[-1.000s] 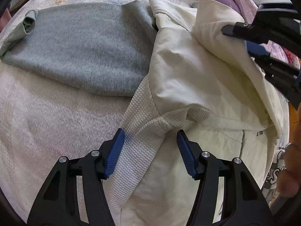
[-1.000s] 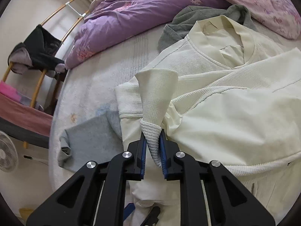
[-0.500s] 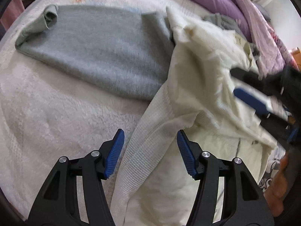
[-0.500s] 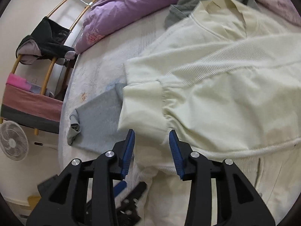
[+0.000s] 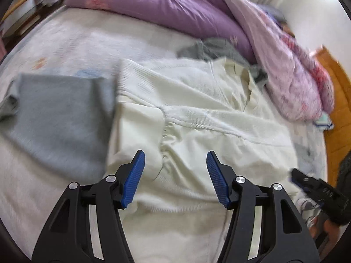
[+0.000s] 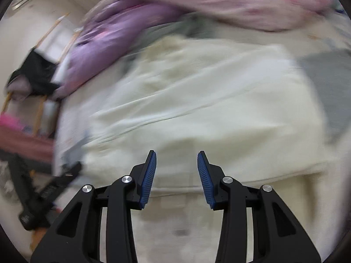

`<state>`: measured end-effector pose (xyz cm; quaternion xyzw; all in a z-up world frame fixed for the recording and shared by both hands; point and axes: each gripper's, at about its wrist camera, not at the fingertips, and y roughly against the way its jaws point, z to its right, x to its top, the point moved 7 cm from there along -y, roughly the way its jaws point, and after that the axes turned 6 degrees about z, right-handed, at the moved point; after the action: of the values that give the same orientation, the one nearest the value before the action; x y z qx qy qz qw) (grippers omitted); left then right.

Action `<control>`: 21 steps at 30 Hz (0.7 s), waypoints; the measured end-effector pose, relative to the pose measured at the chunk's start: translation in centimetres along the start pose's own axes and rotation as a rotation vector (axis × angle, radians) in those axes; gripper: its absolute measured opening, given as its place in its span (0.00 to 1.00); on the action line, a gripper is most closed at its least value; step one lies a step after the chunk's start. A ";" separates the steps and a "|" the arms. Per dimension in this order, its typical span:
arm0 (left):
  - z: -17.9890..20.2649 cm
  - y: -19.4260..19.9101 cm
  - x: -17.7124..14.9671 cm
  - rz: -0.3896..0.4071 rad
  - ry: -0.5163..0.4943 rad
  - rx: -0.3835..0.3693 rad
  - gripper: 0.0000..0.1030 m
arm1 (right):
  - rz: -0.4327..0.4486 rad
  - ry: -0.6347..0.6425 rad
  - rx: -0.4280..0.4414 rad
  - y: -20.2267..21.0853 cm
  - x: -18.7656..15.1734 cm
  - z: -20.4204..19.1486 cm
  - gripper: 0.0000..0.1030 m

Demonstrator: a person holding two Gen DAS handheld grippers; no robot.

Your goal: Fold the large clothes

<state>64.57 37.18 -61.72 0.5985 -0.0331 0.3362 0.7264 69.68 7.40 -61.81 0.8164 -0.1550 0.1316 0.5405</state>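
A grey garment (image 5: 59, 118) was seen lying flat on the bed (image 5: 72, 43), to the left of the cream garment (image 5: 197, 118) and touching its edge. The cream garment was spread directly ahead of the left gripper (image 5: 175, 175), whose fingers were released and empty, a folded sleeve lying just beyond them. Its long axis appeared to run away from the fingers toward the purple duvet (image 5: 166, 6). Further right, the right gripper (image 6: 176, 176) was likewise parted and empty above the lower body; in that blurred view, which was nearer could not be told.

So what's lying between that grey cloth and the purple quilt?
In the left wrist view, bare white bed cover fills the stretch between the grey cloth and the purple quilt; the cream garment lies off to the right.
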 end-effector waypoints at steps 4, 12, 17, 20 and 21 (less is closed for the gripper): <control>-0.9 -4.3 -1.1 -0.096 0.009 0.048 0.58 | -0.037 -0.061 -0.111 -0.9 -0.2 7.6 0.22; -0.5 -7.1 -2.4 -0.121 -0.054 0.064 0.58 | -0.153 -0.200 -0.107 -3.6 -2.7 14.9 0.00; -0.4 -7.0 -1.9 -0.146 -0.057 0.043 0.63 | -0.200 -0.210 -0.117 -3.0 -2.3 14.4 0.03; -0.5 -5.6 -0.3 -0.139 -0.015 -0.020 0.63 | -0.208 -0.178 -0.102 -1.5 -1.0 13.1 0.11; -0.7 -5.0 0.6 -0.127 0.000 -0.043 0.64 | -0.194 -0.161 -0.088 -0.6 -0.2 12.5 0.12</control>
<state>67.37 37.81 -65.91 0.5837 -0.0023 0.2888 0.7589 70.34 -3.91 -67.17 0.8108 -0.1241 0.0057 0.5719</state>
